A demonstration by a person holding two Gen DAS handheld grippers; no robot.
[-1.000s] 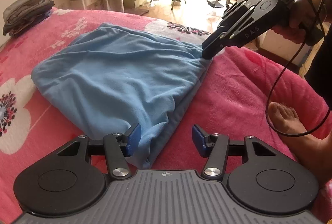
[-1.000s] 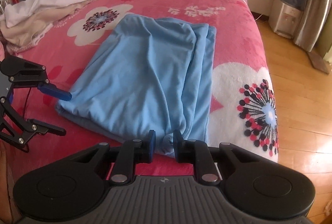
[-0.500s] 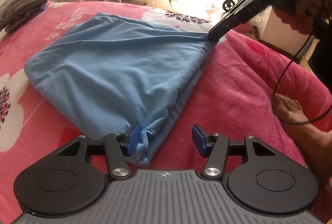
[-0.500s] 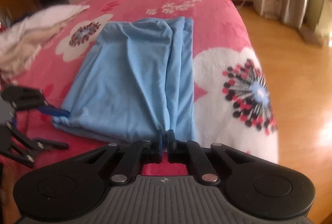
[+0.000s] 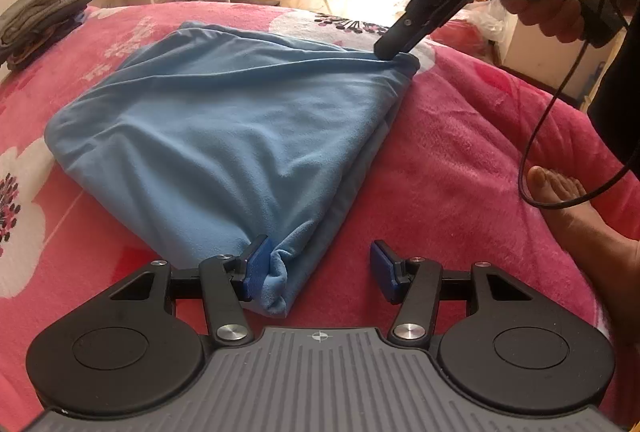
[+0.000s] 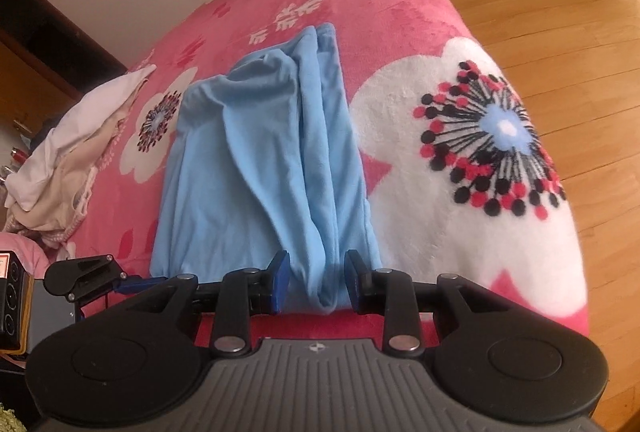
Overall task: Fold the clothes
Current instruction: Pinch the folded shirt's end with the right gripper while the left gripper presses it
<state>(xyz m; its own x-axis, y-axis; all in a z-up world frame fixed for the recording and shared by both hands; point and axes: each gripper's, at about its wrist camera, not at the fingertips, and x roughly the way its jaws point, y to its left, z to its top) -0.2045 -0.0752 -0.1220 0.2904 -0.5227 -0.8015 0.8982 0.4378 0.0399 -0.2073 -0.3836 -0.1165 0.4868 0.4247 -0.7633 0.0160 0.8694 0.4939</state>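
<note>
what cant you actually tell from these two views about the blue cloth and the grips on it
- Left wrist view: the right gripper tip sits on the blue garment; its own body hides its pads.
- Right wrist view: the right gripper has just been opening; bunched cloth lies between its pads, contact unclear.
- Both views: garment type and underlayers hidden by its folds.
- Right wrist view: the left gripper partly hidden behind the near gripper's body.

Clothes stack point(image 5: 38, 16) cut off at frame edge.
</note>
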